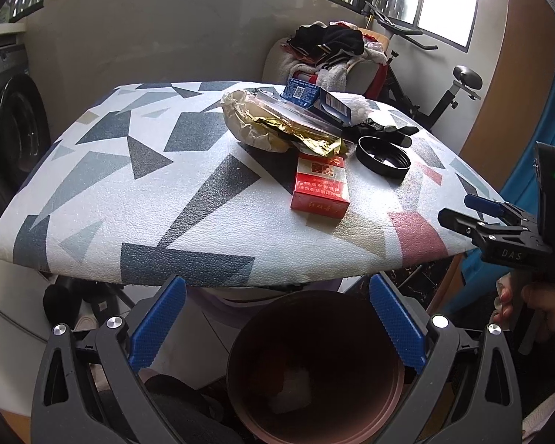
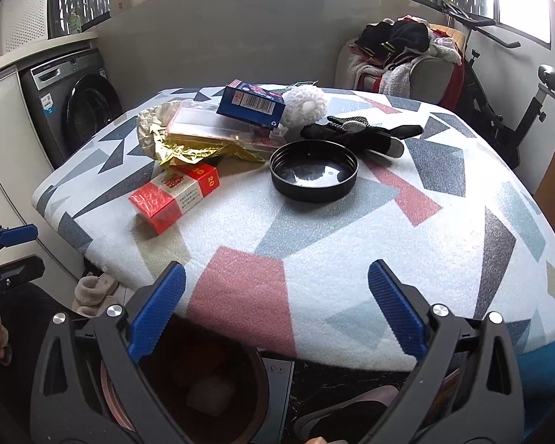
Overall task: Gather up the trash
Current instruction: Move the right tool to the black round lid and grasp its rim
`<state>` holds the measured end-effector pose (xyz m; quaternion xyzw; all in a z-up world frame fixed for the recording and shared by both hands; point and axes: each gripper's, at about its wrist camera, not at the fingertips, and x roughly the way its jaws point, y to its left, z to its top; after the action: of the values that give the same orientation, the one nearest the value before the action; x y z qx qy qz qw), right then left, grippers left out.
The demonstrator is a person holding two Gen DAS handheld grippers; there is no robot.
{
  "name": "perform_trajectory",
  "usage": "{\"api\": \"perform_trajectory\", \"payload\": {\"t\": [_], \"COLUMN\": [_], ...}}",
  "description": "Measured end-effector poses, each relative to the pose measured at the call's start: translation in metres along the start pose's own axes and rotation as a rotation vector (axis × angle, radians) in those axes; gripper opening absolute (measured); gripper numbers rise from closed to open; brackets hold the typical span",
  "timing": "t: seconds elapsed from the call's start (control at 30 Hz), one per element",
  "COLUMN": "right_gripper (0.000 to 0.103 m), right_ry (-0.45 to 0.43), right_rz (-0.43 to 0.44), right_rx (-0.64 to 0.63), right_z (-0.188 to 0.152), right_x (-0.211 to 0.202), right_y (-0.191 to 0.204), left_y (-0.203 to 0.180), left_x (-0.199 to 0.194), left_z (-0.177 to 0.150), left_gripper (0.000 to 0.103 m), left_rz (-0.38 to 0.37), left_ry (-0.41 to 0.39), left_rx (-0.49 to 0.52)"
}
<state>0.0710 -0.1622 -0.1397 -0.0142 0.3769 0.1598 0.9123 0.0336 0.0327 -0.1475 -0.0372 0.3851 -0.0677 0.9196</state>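
Hovering over the brown bin with fingers spread and empty: left gripper and right gripper, likely poised for drops. Beyond the bin, red carton, gold wrapper, black lid.

White "DAS" lettering stands on the black body of the right gripper, seen from the left wrist view. The red rectangular cigarette pack lying on the patterned table cover carries "20" in gold on its end face; the Chinese print on its white side panel and red faces is too small to read. The blue cardboard box resting on the clear plastic case bears a white barcode label with unreadable digits, a small recycling mark at its corner, and, in the left wrist view, a QR code with illegible white text.
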Motion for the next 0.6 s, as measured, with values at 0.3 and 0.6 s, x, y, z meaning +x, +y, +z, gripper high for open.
{"api": "perform_trajectory", "payload": {"t": [0.3,0.6], "right_gripper": [0.097,0.097], "right_ry": [0.07,0.173], "right_rz": [-0.02,-0.065], "right_rx": [0.029,-0.013], "right_z": [0.067,0.098], "right_x": [0.064,0.122], "right_y": [-0.026,-0.026], "left_y": [-0.015,0.003], "left_x": [0.012,0.028], "left_z": [0.012,0.028], "left_gripper": [0.097,0.097], "left_rz": [0.002,0.005], "left_ry": [-0.011,-0.014], "left_rx": [0.059,-0.004]}}
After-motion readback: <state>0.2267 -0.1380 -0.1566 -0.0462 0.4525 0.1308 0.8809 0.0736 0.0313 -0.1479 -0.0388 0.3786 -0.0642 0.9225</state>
